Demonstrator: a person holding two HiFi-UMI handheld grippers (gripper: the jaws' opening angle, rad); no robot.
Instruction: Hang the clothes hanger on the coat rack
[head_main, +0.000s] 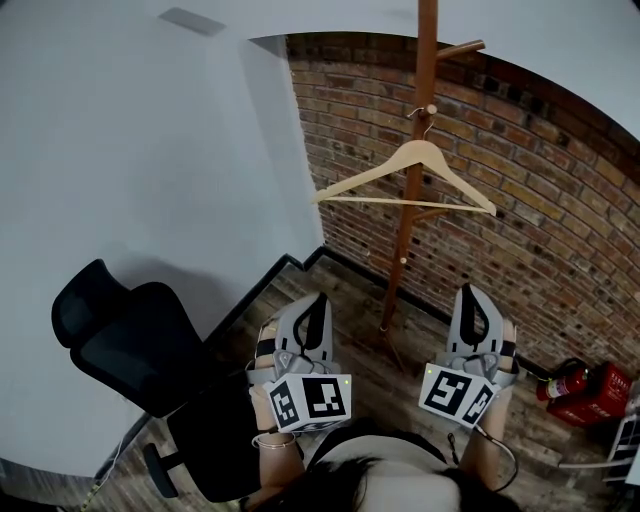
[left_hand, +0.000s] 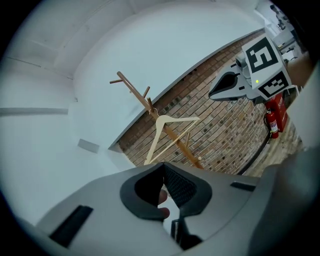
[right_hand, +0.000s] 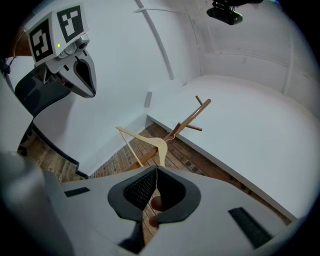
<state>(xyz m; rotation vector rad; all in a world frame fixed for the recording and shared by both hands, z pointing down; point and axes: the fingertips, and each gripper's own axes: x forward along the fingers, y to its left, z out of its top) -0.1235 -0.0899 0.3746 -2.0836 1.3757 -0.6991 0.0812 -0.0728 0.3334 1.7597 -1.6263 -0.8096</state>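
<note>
A pale wooden clothes hanger (head_main: 405, 178) hangs by its metal hook from a peg of the brown wooden coat rack (head_main: 418, 120), against the brick wall. Both grippers are held low and apart from it, nearer to me. My left gripper (head_main: 318, 300) points toward the rack's base with its jaws shut and nothing between them. My right gripper (head_main: 470, 292) is also shut and empty. In the left gripper view the hanger (left_hand: 165, 131) shows beyond the closed jaws (left_hand: 163, 167). In the right gripper view the hanger (right_hand: 150, 142) hangs just above the closed jaws (right_hand: 156, 170).
A black office chair (head_main: 140, 350) stands at the lower left beside the white wall. Red fire extinguishers (head_main: 585, 385) lie on the wood floor at the right. The brick wall (head_main: 560, 200) runs behind the rack.
</note>
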